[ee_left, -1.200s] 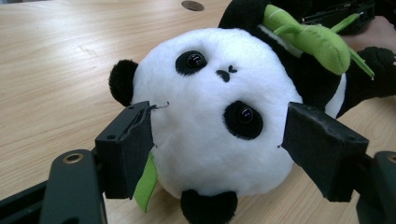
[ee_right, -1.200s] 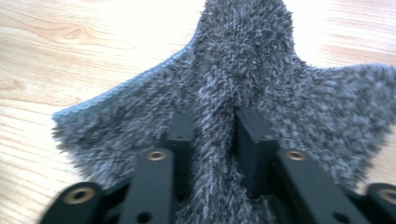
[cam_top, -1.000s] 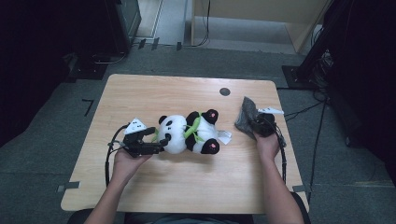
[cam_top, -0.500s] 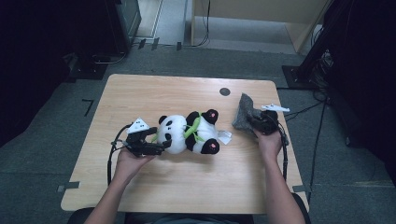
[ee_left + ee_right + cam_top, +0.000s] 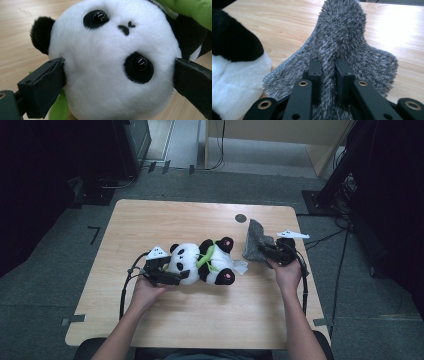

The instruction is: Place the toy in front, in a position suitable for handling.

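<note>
A black-and-white plush panda (image 5: pixel 200 262) with a green scarf lies on its back in the middle of the wooden table (image 5: pixel 200 320). My left gripper (image 5: pixel 177 276) is at its head. In the left gripper view the head (image 5: pixel 110 62) sits between the two jaws, which have just been opening and stand wide on either side of it, brushing the fur without squeezing it. At the right, my right gripper (image 5: pixel 267 251) is shut on a fuzzy grey cloth (image 5: pixel 254 242). A fold of the cloth (image 5: pixel 342 32) is pinched between the fingertips of that gripper (image 5: pixel 329 72), beside the panda's foot.
A small black round mark (image 5: pixel 240 218) sits near the table's far edge. A white tag (image 5: pixel 241 266) lies by the panda's feet. Cables trail from both grippers toward the near edge. Dark equipment and floor cables surround the table.
The right gripper has lifted the grey cloth a little and drawn it toward the panda. The left gripper has come down around the panda's head with its jaws wider.
</note>
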`<state>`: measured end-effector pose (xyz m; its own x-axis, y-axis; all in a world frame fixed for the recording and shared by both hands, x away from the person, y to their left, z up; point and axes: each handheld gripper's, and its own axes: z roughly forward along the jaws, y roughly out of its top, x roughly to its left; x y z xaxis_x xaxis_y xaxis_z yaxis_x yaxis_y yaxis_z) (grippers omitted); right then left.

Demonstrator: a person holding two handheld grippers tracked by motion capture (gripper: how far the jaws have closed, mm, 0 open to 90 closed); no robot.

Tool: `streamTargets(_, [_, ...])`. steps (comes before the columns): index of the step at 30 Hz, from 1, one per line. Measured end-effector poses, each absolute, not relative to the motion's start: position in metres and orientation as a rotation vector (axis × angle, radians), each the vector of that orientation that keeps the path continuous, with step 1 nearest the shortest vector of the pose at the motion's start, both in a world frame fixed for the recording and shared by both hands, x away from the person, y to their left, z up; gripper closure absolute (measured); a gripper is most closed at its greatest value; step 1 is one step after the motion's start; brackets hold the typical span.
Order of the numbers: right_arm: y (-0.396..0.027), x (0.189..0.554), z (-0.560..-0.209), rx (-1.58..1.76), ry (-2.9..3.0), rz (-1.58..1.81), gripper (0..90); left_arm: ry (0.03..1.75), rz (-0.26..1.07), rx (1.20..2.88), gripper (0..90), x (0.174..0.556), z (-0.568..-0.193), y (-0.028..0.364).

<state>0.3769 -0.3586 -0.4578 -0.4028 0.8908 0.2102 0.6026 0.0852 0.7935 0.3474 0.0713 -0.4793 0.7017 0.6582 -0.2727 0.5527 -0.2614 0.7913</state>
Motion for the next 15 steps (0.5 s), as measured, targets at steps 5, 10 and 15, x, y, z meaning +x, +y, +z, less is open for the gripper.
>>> streamTargets(5, [-0.355,0.370,-0.448,1.447,2.066,1.228,78.0,0.910,0.152,1.917,0.0,0.348,-0.485,0.072])
streamTargets(10, [-0.351,0.367,-0.440,1.413,2.074,1.238,77.8,0.887,0.193,1.947,2.9,0.344,-0.488,0.070])
streamTargets(15, [-0.345,0.368,-0.434,1.394,2.098,1.255,78.1,0.886,0.205,1.961,14.5,0.342,-0.487,0.071])
